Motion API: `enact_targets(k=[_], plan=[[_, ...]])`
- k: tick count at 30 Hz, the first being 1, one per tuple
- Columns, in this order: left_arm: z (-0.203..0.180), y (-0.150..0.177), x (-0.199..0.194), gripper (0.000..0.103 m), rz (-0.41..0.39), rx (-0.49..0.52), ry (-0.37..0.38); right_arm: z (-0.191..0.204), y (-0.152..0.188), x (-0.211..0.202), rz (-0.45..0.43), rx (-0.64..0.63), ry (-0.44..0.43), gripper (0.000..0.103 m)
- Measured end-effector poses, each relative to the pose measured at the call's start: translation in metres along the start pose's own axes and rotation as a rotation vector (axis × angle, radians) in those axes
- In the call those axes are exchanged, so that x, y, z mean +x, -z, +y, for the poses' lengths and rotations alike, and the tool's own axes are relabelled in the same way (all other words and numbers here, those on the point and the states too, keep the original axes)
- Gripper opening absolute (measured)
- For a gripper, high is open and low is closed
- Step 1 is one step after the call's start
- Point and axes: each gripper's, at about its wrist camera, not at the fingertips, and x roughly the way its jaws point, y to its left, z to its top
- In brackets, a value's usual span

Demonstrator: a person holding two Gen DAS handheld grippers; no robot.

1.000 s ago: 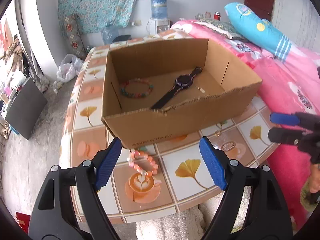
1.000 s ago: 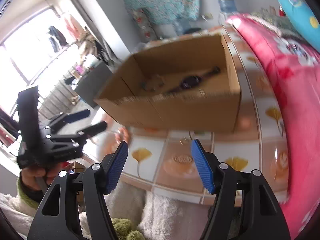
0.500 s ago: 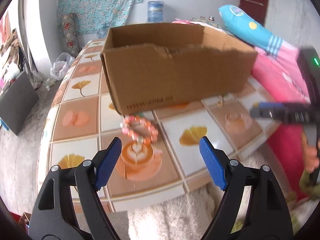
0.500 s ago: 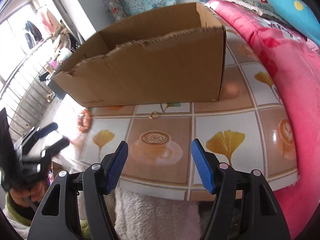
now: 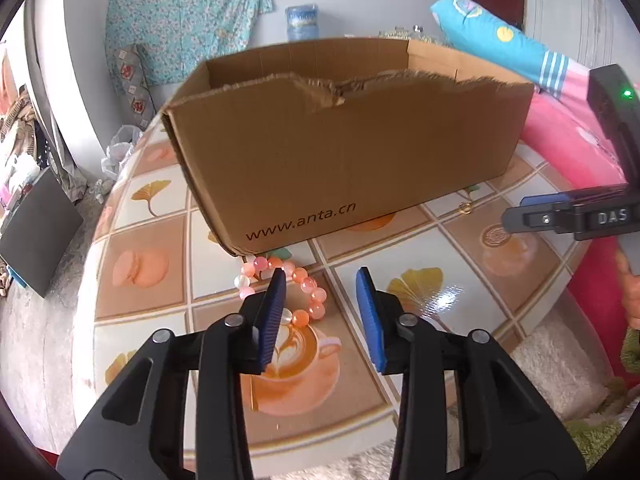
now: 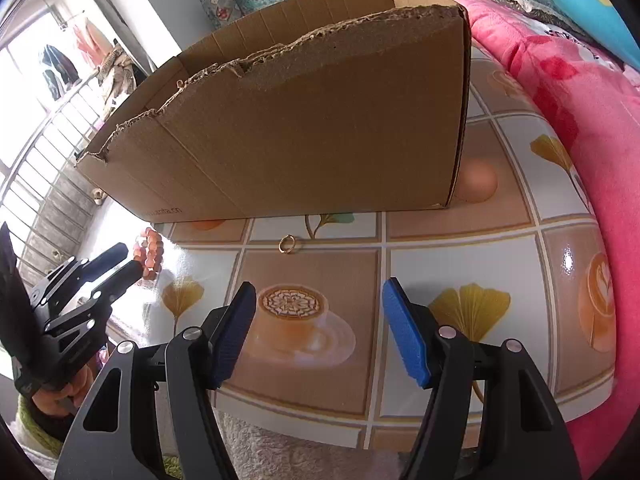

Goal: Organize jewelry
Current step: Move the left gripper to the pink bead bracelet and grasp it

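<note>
On the tiled table (image 5: 436,240), going left to right: the pink bead bracelet (image 5: 308,292) lies just in front of the near-left corner of the cardboard box (image 5: 352,152). The left gripper (image 5: 322,312) is right over it. Its jaws have just been closing and are now much narrower than a second ago. The left blue pad covers part of the loop and the right side of the bracelet sits in the gap, but the right pad isn't touching any beads, so nothing is gripped yet. From the right wrist view that gripper's tips (image 6: 128,262) reach right up to the beads (image 6: 150,254), though glare there makes contact hard to judge.

Readable print: "www.anta.cn" on the box front, and "DAS" on the side of the right gripper (image 5: 520,216) at the edge of the left view.

Further right, a small gold ring (image 6: 287,244) lies on the table just in front of the box. The right gripper (image 6: 318,332) hovers short of it, jaws wide apart and empty, same width as before.

Both views sit lower than a second ago. Back then the left camera looked down into the box at a watch and another bracelet; now the torn front wall hides the inside completely.
</note>
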Motion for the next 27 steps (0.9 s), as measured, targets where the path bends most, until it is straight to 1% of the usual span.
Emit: enact_targets(k=[1, 4, 10, 13, 18, 20, 23, 25, 27], plan=[[0.001, 0.000, 0.003, 0.030, 0.012, -0.002, 0.007, 0.000, 0.000, 0.000, -0.003, 0.000, 0.001, 0.064], [0.004, 0.000, 0.012, 0.030, 0.037, -0.006, 0.012, 0.002, 0.000, 0.000, -0.006, -0.003, 0.006, 0.064], [0.018, 0.004, 0.013, 0.030, 0.062, -0.075, 0.024, 0.004, -0.001, 0.002, -0.007, -0.013, 0.011, 0.064], [0.021, 0.008, 0.010, 0.030, 0.066, -0.079, 0.016, 0.004, -0.002, 0.003, -0.008, -0.011, 0.007, 0.064], [0.013, 0.009, 0.010, 0.030, 0.057, -0.055, -0.016, 0.006, -0.004, 0.002, -0.010, -0.018, 0.023, 0.064], [0.010, 0.008, 0.012, 0.029, 0.044, -0.070, -0.004, 0.009, -0.005, 0.001, -0.017, -0.022, 0.015, 0.064], [0.008, 0.008, 0.013, 0.024, 0.028, -0.081, 0.006, 0.022, -0.009, -0.001, -0.045, -0.080, 0.044, 0.064], [0.008, 0.009, 0.013, 0.018, 0.021, -0.083, 0.005, 0.030, -0.010, -0.001, -0.060, -0.118, 0.067, 0.064], [0.009, 0.010, 0.012, 0.014, 0.017, -0.094, 0.014, 0.040, -0.012, 0.003, -0.063, -0.166, 0.096, 0.061]])
